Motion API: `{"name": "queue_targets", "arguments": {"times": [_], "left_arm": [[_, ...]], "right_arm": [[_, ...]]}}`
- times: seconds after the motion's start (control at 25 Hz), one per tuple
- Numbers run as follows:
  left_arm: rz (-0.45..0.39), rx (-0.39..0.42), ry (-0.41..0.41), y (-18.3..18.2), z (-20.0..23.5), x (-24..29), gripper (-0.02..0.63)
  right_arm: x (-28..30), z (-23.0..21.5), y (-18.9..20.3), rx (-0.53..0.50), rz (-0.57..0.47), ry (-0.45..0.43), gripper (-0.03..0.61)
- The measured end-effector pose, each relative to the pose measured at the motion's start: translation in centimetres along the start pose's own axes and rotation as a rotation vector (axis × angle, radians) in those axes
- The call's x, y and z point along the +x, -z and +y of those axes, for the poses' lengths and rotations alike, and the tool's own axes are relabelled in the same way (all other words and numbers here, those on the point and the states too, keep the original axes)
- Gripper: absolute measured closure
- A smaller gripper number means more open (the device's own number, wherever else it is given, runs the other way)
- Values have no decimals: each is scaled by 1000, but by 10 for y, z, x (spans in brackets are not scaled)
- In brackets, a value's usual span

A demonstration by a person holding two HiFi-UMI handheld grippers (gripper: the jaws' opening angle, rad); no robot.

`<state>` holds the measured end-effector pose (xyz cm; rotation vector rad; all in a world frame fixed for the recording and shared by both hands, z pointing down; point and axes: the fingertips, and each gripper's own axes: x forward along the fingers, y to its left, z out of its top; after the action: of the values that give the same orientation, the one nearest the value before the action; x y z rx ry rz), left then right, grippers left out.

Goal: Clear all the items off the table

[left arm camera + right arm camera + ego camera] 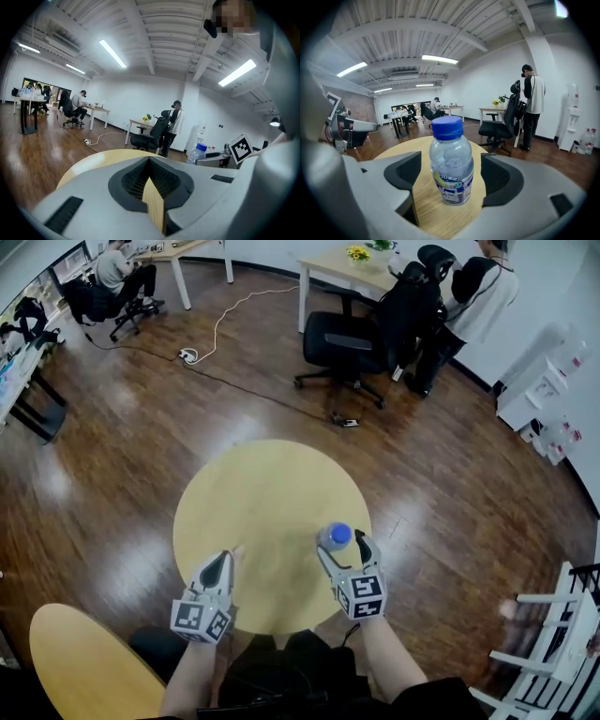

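Note:
A clear water bottle [337, 534] with a blue cap stands upright near the front right edge of the round yellow table [267, 474]. My right gripper [342, 543] is open around it. In the right gripper view the bottle [451, 164] stands between the two pads with a gap on each side. My left gripper [221, 561] rests low over the table's front left part, shut with nothing in it; in the left gripper view its pads [151, 176] meet in a V. The bottle [197, 153] also shows at the right of that view.
A second yellow round top [80, 662] sits at the lower left. A black office chair [352, 338] and a standing person [473, 296] are beyond the table. A cable [225, 324] runs over the wood floor. A white chair [553, 643] stands at the lower right.

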<state>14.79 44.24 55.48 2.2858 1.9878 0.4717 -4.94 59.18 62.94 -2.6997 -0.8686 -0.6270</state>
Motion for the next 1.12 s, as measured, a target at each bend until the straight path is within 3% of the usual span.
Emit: {"name": "queue_targets", "arguments": {"times": [0.32, 0.8, 0.96, 1.12], "left_arm": [[32, -71, -26, 19, -2, -5, 614], [39, -40, -104, 20, 10, -34, 614], [15, -10, -135, 1, 18, -38, 614], [-46, 12, -114, -34, 16, -29, 614]], "right_arm": [[15, -1, 7, -15, 17, -32, 172], [32, -8, 23, -13, 26, -33, 202], [22, -10, -7, 19, -50, -46, 204], [2, -10, -52, -24, -125, -37, 204]]}}
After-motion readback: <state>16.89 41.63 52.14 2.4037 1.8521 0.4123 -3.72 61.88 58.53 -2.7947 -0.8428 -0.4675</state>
